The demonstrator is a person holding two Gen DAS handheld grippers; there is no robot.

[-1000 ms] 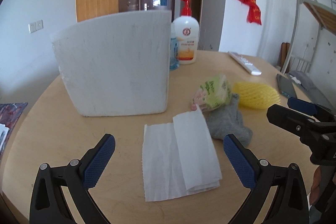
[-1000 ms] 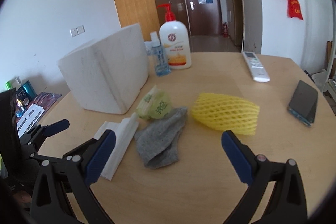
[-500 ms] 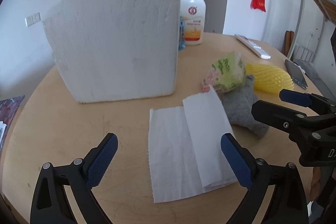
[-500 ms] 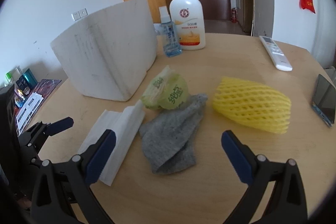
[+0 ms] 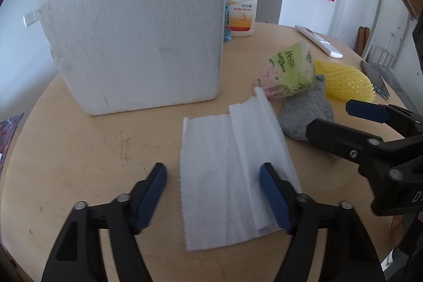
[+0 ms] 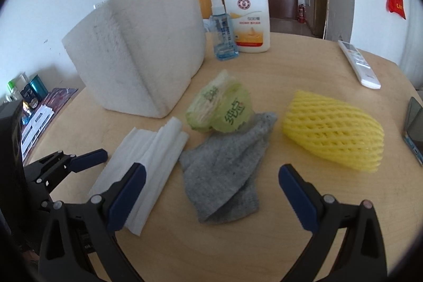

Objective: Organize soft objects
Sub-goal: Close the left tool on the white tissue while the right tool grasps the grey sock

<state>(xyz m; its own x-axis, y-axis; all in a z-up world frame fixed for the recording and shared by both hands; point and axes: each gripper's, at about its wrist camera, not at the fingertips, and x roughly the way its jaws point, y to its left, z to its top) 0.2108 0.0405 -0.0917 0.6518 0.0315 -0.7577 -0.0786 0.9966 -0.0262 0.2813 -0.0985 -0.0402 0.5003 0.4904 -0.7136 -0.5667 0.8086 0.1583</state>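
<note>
A folded white tissue [image 5: 232, 171] lies flat on the round wooden table [image 5: 79, 163]. My left gripper [image 5: 214, 192] is open and low over the tissue's near end, its jaws on either side of it. A grey sock [image 6: 227, 171] lies right of the tissue, with a green tissue pack [image 6: 222, 107] at its far end and a yellow foam net [image 6: 333, 134] further right. My right gripper [image 6: 211, 192] is open just above the sock's near end. A tall white foam box [image 5: 142, 28] stands behind the tissue; it also shows in the right wrist view [image 6: 137, 54].
A lotion pump bottle [image 6: 248, 15] and a small spray bottle [image 6: 222, 31] stand behind the box. A white remote [image 6: 359, 65] and a phone [image 6: 412, 128] lie at the right side of the table. Boxes and cans [image 6: 29, 102] sit off the left edge.
Both grippers have moved forward and down toward the table. The left jaws have narrowed around the tissue. The right gripper has come closer to the sock.
</note>
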